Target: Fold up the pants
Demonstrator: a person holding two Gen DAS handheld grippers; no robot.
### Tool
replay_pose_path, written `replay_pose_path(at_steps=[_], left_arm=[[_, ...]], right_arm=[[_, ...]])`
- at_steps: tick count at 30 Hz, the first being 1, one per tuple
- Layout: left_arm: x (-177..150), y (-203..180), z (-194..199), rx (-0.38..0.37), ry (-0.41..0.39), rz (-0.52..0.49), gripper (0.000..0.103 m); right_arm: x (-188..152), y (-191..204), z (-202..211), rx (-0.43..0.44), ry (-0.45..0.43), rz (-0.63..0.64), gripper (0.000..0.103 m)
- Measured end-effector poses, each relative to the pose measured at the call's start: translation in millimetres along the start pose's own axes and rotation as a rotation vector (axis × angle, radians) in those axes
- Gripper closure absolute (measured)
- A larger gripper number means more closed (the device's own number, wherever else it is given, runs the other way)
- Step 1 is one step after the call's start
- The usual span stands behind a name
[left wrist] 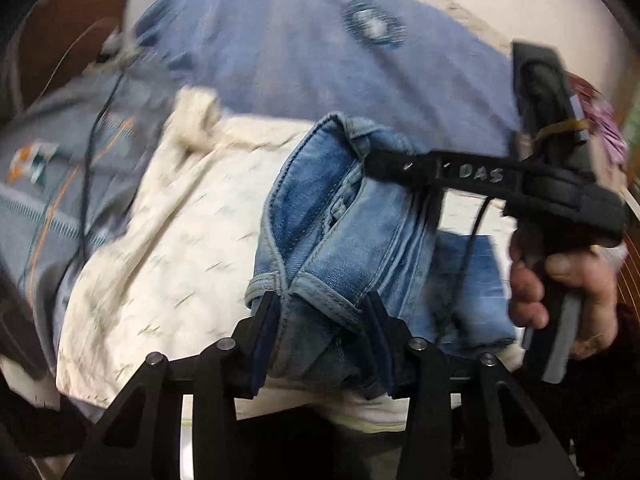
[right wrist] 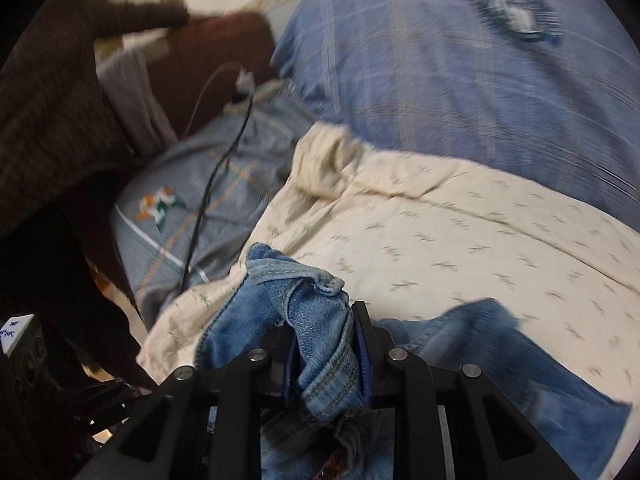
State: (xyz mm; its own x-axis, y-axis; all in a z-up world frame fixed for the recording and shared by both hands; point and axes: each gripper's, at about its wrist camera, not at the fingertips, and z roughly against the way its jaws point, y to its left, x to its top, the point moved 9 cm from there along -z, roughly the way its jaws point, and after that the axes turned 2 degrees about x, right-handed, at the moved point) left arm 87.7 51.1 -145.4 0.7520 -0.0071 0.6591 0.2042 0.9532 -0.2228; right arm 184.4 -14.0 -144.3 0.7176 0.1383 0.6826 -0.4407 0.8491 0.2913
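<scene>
A pair of light blue jeans lies bunched on a cream bedsheet. My left gripper is shut on the jeans' hem edge, with denim pinched between its fingers. The right gripper shows in the left wrist view at the right, held by a hand, its fingers reaching onto the jeans' upper edge. In the right wrist view my right gripper is shut on a bunched fold of the jeans, lifted above the cream sheet. More denim trails off to the right.
A blue plaid pillow lies beyond the sheet. A grey patterned pillow with a black cable across it lies at the left. A brown headboard stands behind.
</scene>
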Motion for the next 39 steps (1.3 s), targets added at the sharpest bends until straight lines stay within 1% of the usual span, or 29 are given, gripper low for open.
replay_pose_path(at_steps=[2,3,6,9,10,12,13,14,16,17,18,20,22,23,24,25,26,27,28,30,31,33,35,37,39], left_arm=[[7,-32,10,-0.034,-0.021,-0.058,0.059],[8,-41,12,-0.046,-0.025,-0.076,0.059],[14,-90,19,-0.113,-0.037,-0.159,0.059],[12,-144,20,-0.211,-0.015,-0.236,0.059],[8,-164,19,-0.255,0.006,-0.267,0.059],[4,-186,24,-0.299,0.019,-0.301,0.059],[4,-196,27,-0.316,0.015,-0.324,0.059],[5,-198,29,-0.325,0.008,-0.339,0.059],[8,-197,36,-0.319,-0.014,-0.354,0.058],[12,-192,35,-0.297,-0.022,-0.350,0.058],[12,-188,35,-0.283,-0.018,-0.346,0.055],[12,-175,18,-0.238,0.020,-0.327,0.054],[1,-170,3,-0.210,0.065,-0.316,0.054],[-7,-167,-12,-0.184,0.100,-0.313,0.054],[-15,-168,-23,-0.166,0.126,-0.314,0.054],[-22,-167,-34,-0.155,0.152,-0.317,0.054],[-29,-169,-45,-0.147,0.170,-0.325,0.054],[-34,-170,-52,-0.133,0.182,-0.336,0.054],[-40,-173,-61,-0.121,0.197,-0.349,0.054],[-53,-180,-74,-0.133,0.225,-0.372,0.054],[-54,-185,-76,-0.128,0.223,-0.385,0.050],[-54,-193,-80,-0.123,0.213,-0.409,0.047],[-53,-194,-81,-0.132,0.215,-0.401,0.045],[-54,-193,-79,-0.135,0.218,-0.403,0.045],[-54,-192,-78,-0.134,0.218,-0.407,0.044]], right_arm=[[-1,-22,29,0.000,-0.043,-0.052,0.078],[-3,-32,39,0.002,-0.056,-0.075,0.078],[-18,-72,79,-0.009,-0.113,-0.160,0.078],[-30,-112,107,-0.044,-0.157,-0.225,0.078],[-35,-129,117,-0.052,-0.175,-0.259,0.082],[-46,-163,133,-0.041,-0.195,-0.347,0.084],[-56,-181,134,-0.014,-0.183,-0.395,0.084],[-63,-192,135,-0.030,-0.181,-0.410,0.084],[-79,-213,134,-0.079,-0.165,-0.424,0.084],[-88,-225,131,-0.080,-0.163,-0.454,0.084],[-96,-235,129,-0.075,-0.165,-0.489,0.084],[-107,-260,132,-0.104,-0.183,-0.556,0.085],[-108,-278,147,-0.106,-0.251,-0.598,0.084],[-107,-287,157,-0.077,-0.303,-0.634,0.084],[-108,-293,164,-0.054,-0.332,-0.670,0.084],[-112,-299,169,-0.031,-0.359,-0.714,0.081],[-115,-301,175,0.000,-0.387,-0.743,0.081],[-114,-296,180,0.035,-0.405,-0.730,0.081],[-110,-289,185,0.046,-0.413,-0.706,0.081],[-104,-262,191,0.052,-0.413,-0.603,0.081],[-102,-247,192,0.055,-0.402,-0.550,0.081],[-97,-217,190,0.056,-0.372,-0.458,0.081],[-95,-189,182,0.061,-0.323,-0.378,0.081],[-98,-174,164,0.055,-0.265,-0.353,0.081],[-108,-174,141,0.007,-0.189,-0.367,0.081]])
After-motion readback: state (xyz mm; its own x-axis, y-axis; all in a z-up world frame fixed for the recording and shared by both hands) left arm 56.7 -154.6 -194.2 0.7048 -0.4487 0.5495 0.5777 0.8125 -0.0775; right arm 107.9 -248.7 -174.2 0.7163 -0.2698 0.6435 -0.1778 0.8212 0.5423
